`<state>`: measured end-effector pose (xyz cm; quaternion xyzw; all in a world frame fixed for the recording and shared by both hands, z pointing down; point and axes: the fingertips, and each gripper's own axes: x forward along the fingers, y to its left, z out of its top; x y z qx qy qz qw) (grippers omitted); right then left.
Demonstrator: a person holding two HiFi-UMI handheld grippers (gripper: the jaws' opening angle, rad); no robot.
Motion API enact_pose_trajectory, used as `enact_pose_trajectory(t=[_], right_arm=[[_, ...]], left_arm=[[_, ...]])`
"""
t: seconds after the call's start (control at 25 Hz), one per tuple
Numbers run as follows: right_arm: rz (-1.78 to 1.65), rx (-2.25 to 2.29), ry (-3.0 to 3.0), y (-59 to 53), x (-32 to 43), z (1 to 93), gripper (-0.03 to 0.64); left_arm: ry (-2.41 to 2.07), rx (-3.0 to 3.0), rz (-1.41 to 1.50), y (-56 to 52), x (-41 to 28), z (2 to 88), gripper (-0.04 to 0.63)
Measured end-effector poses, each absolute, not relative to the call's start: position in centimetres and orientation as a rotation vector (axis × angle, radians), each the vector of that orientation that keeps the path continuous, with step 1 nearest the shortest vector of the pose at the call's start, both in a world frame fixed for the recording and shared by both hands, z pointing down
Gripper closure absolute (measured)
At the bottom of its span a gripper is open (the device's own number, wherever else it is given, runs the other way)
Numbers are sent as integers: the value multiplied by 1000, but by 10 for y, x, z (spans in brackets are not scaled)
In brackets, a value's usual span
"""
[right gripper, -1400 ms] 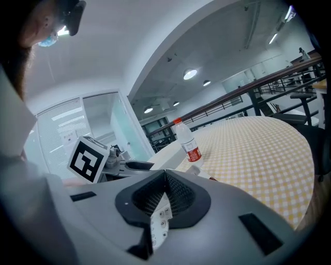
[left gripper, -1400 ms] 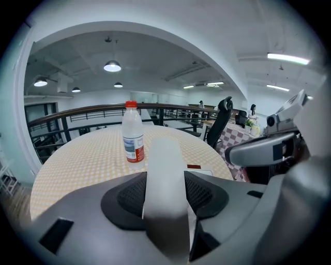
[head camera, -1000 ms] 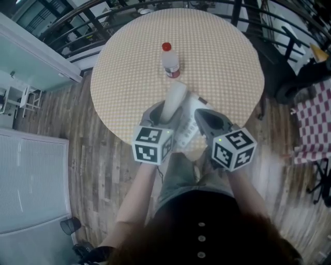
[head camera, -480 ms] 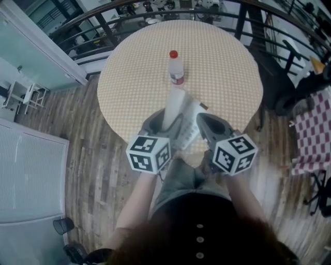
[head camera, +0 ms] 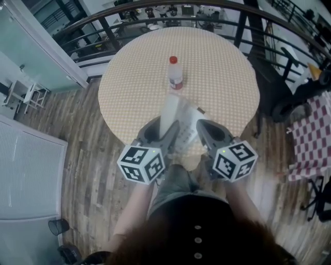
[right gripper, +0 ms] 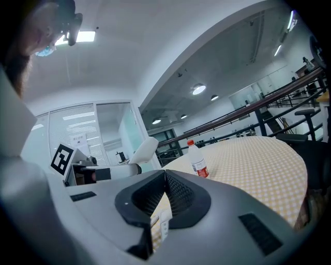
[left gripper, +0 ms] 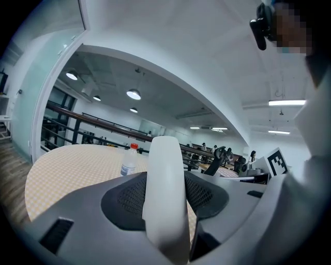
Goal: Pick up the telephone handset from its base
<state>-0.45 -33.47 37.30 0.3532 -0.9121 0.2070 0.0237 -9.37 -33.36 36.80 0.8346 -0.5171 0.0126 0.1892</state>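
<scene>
The white telephone handset (head camera: 169, 109) is lifted clear of its base and points toward the far side of the table. My left gripper (head camera: 161, 128) is shut on its near end. In the left gripper view the handset (left gripper: 164, 196) stands upright between the two dark pads. The white telephone base (head camera: 189, 123) with its keypad lies on the round checked table (head camera: 227, 67), near the front edge. My right gripper (head camera: 205, 127) hovers over the base's right side with its jaws together and nothing between them. Under its pads a bit of the base (right gripper: 163, 225) shows.
A clear plastic bottle with a red cap (head camera: 175, 75) stands upright on the table beyond the phone. A dark railing (head camera: 155, 13) curves behind the table. A chair with a red checked cloth (head camera: 309, 140) stands at the right, on a wooden floor.
My left gripper has risen and drawn back toward the person with the handset in it, rolling a little. The right gripper has lifted slightly above the base.
</scene>
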Motion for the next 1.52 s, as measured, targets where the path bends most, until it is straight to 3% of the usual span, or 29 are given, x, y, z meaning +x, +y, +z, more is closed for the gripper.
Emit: enact_pose_trajectory(t=[0.36,1.52], right_arm=[[675,1072,-2866,-322,-1,362,606],[612,1007,-2880,-296,-11,358,606]], left_arm=[[-1454,2395,-168,-311,-107,354,370],[-1461,2381,-215,-281,-118,353,370]])
